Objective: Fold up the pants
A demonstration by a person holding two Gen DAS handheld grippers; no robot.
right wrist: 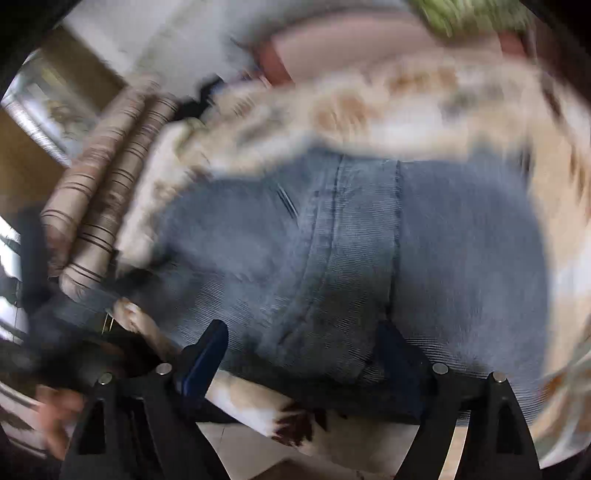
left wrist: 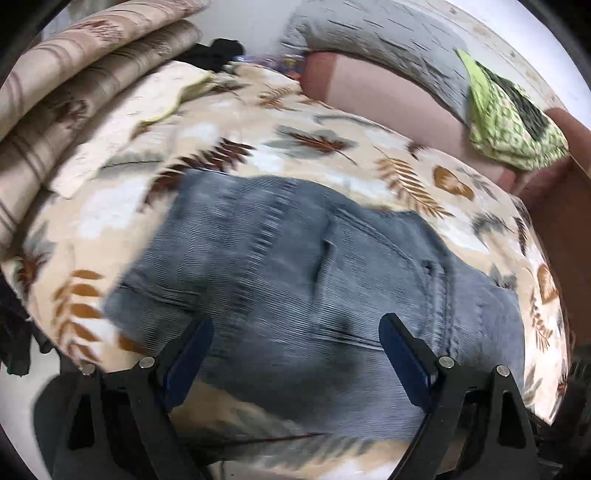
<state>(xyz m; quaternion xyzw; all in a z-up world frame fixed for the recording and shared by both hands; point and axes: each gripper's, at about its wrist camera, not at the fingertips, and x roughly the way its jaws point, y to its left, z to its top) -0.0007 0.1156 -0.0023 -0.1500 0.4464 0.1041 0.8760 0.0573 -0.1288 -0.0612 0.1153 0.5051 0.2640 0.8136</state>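
Grey-blue jeans (left wrist: 295,266) lie folded in a compact block on a leaf-patterned bed cover (left wrist: 280,140). My left gripper (left wrist: 295,347) hovers over the near edge of the jeans with its jaws wide apart and nothing between them. In the right wrist view the jeans (right wrist: 351,240) fill the middle, with seams running away from me. My right gripper (right wrist: 306,350) is also open, just above the near edge of the jeans. This view is blurred by motion.
A rolled striped beige blanket (left wrist: 74,85) lies at the left, also in the right wrist view (right wrist: 99,206). A grey pillow (left wrist: 369,33) and a green patterned cloth (left wrist: 509,122) sit at the back right on a pink sheet (left wrist: 388,92). Dark clothing (left wrist: 218,51) lies at the back.
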